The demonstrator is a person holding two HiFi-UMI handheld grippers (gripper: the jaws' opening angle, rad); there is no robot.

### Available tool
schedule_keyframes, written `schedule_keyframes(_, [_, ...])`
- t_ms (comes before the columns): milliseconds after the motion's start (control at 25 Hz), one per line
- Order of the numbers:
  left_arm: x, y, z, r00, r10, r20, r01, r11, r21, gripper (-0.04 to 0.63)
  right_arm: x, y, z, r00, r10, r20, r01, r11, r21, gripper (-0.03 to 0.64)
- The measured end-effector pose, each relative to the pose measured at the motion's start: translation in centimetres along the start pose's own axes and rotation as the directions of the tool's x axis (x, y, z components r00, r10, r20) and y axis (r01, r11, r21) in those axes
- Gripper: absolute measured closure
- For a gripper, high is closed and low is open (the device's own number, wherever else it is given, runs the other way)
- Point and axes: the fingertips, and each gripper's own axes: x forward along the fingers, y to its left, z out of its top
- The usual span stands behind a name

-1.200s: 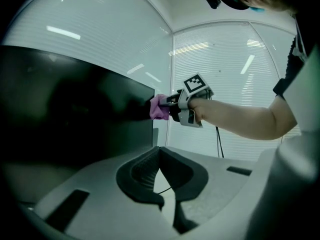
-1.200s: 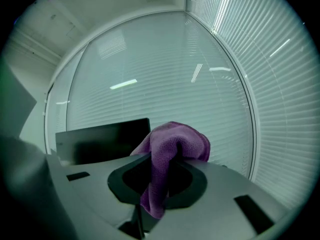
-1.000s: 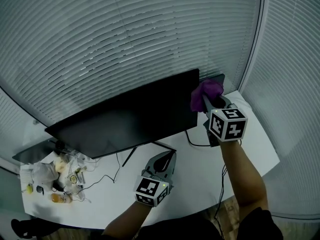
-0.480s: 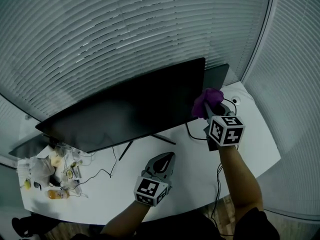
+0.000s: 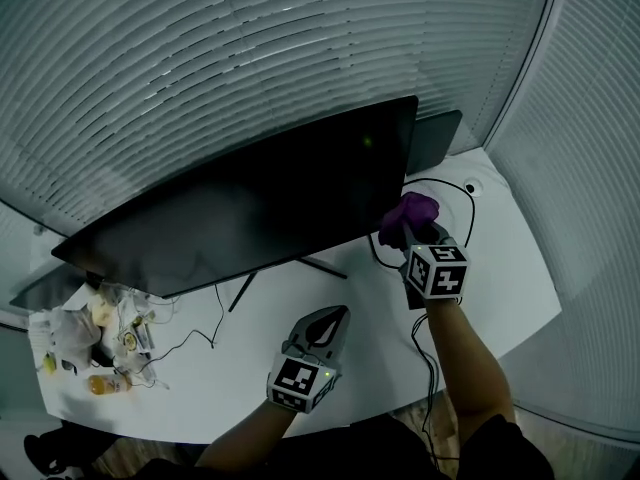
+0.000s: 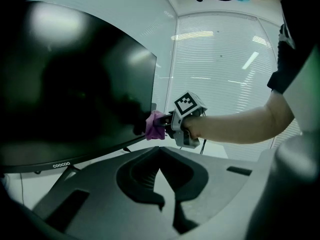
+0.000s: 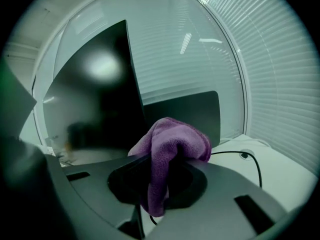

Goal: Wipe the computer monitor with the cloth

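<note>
Overhead: a person at a white desk (image 5: pixel 380 353) holds a gripper in each hand before a wide, dark monitor (image 5: pixel 250 218).
Right gripper (image 5: pixel 408 236): fingers clamped on a purple cloth (image 5: pixel 410 211), held up at the monitor's lower right corner.
Cloth: bunched over the jaws, one fold hanging down between them.
Left gripper (image 5: pixel 330 318): fingers together, nothing between them, low over the desk near the monitor's stand, well apart from the cloth.
Backdrop: window blinds (image 5: pixel 250 58); small clutter (image 5: pixel 90 338) at the desk's left end.
</note>
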Motion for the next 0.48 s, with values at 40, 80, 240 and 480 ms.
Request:
schedule_keyframes(40, [0.0,-0.1,-0.2,1.000,-0.002,-0.001,0.002,1.000,-0.001,0.592,0.1,-0.1,-0.8,1.000,-0.004,-0.011,0.004,1.000,0.004,0.557])
schedule_keyframes(80, [0.0,-0.2,-0.5,1.000,-0.003,-0.001,0.003,1.000,-0.001,0.591,0.3,-0.2,-1.5,1.000,-0.006,-0.022,0.006,1.000,0.008,0.557])
schedule_keyframes(240, [0.2,0.2,-1.3,1.000,0.002,0.004,-0.002,1.000,-0.005,0.591,1.4,-0.1,-3.9,0.998,-0.003,-0.061,0.004,1.000,0.020,0.555])
schedule_keyframes(480, [-0.6,0.4,-1.3,1.000,0.018,-0.010,-0.019,1.000,-0.010,0.591,1.4,0.5,-5.4,0.994,0.009,-0.106,-0.008,1.000,0.010,0.557])
